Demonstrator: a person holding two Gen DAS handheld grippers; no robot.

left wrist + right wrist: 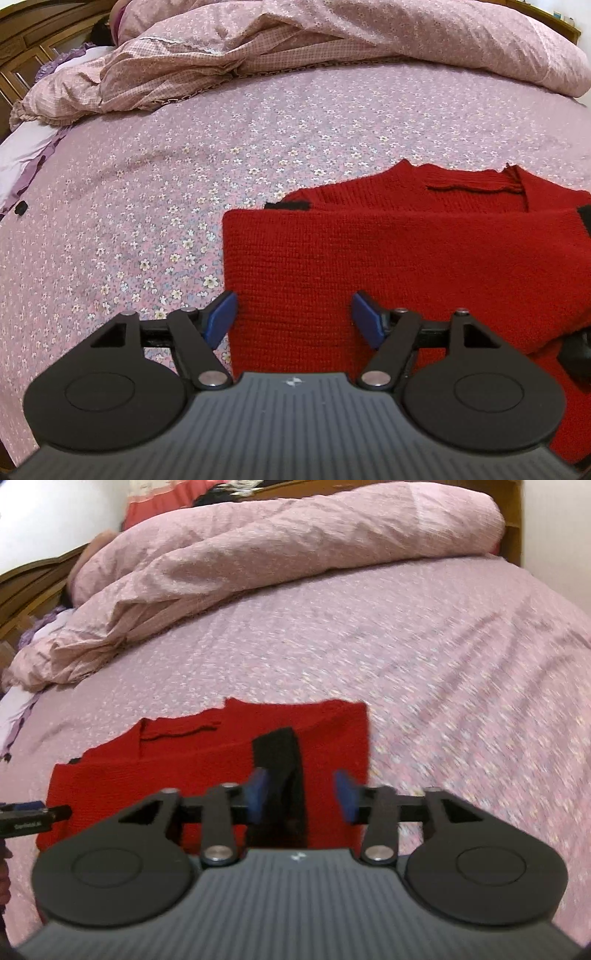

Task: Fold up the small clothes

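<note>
A small red knitted sweater (406,258) with black trim lies partly folded on the floral pink bedsheet (184,166); its ribbed collar (476,182) faces away. My left gripper (293,317) is open, its blue fingertips (221,314) straddling the sweater's near left edge, holding nothing. In the right wrist view the sweater (184,775) lies below my right gripper (301,797), which is open over a black cuff (280,760) near the sweater's right side. The left gripper's tip (33,814) shows at the left edge.
A rumpled pink duvet (295,48) is heaped across the far side of the bed, also in the right wrist view (258,561). A wooden headboard (18,55) and lilac pillow (22,151) are at the left. A small black object (21,208) lies on the sheet.
</note>
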